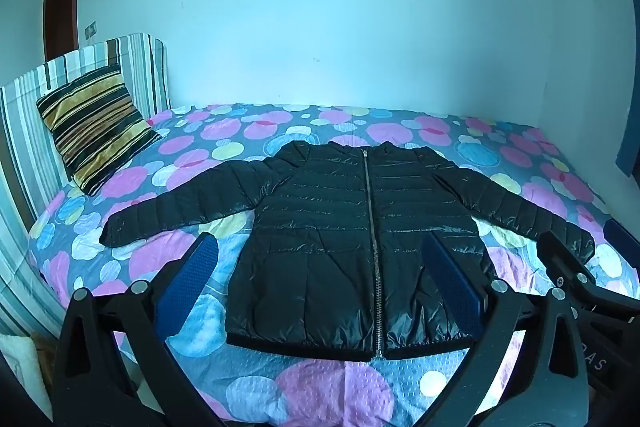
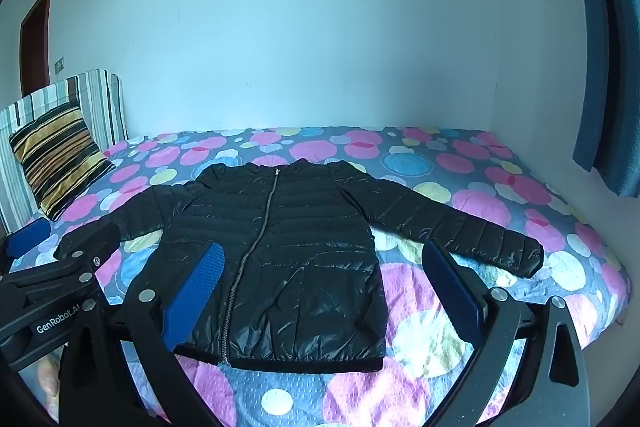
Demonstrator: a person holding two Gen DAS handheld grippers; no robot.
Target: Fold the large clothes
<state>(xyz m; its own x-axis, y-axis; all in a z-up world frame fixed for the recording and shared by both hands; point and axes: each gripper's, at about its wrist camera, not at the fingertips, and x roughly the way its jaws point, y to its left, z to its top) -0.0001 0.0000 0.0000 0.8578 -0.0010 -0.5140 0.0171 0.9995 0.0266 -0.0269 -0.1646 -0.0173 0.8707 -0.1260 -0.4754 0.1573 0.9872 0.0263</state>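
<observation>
Bed (image 1: 328, 387) with dotted sheet carries our black puffer jacket (image 1: 340, 239), flat, zipped, sleeves out. Left gripper (image 1: 320, 275) and right gripper (image 2: 320, 279) hover above, fingers spread, empty. Light, soft, slick shell: we pinch cuffs or hem.

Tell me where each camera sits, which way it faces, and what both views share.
Left wrist: sits on the left claw, facing across the bed at the jacket; its open blue fingers show, plus the right claw at the right edge.
Right wrist: sits on the right claw, facing the same way; its open fingers show, plus the left claw at the left edge.
Shared: jacket, bed, striped pillow, wall.
</observation>
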